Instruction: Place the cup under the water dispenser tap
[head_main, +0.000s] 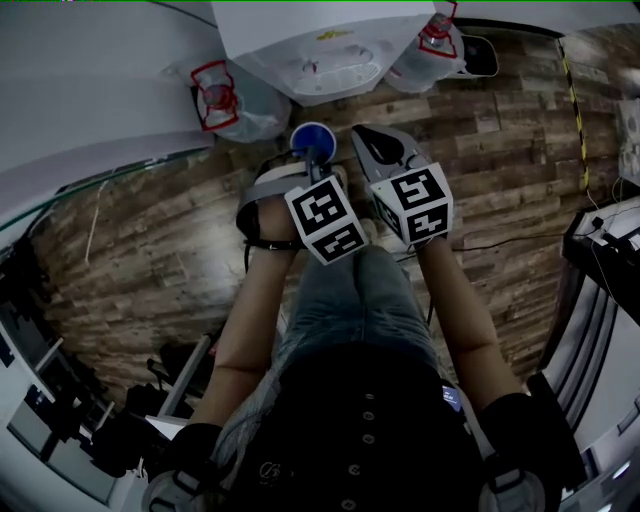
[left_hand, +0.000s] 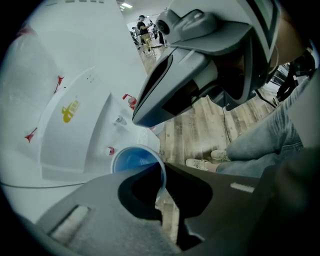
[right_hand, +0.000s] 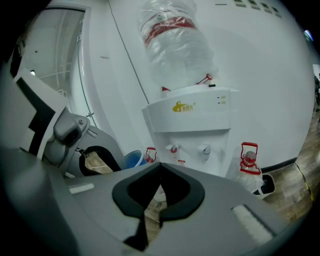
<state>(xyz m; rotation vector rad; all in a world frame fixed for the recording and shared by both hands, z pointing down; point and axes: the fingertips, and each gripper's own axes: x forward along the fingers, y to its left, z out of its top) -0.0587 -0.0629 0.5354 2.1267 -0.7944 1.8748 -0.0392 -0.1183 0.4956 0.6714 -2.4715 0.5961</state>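
Observation:
A blue cup (head_main: 312, 137) hangs over the wood floor just in front of the white water dispenser (head_main: 305, 55). My left gripper (head_main: 310, 158) is shut on it. In the left gripper view the cup (left_hand: 131, 159) opens toward the camera, and its thin wall is pinched between the dark jaws of that gripper (left_hand: 161, 192). My right gripper (head_main: 372, 145) hovers next to the cup, shut and empty. From the right gripper (right_hand: 160, 167) I see the dispenser (right_hand: 190, 120) with its red tap (right_hand: 173, 148) and second tap (right_hand: 205, 149), and the cup (right_hand: 134, 159) to their left.
A large water bottle (right_hand: 175, 45) sits upside down on the dispenser. Spare bottles with red handles stand on the floor at either side of it (head_main: 225, 100) (head_main: 435, 40). A small dark bin (right_hand: 265, 185) stands by the wall. Black equipment lines the floor's right side (head_main: 600, 260).

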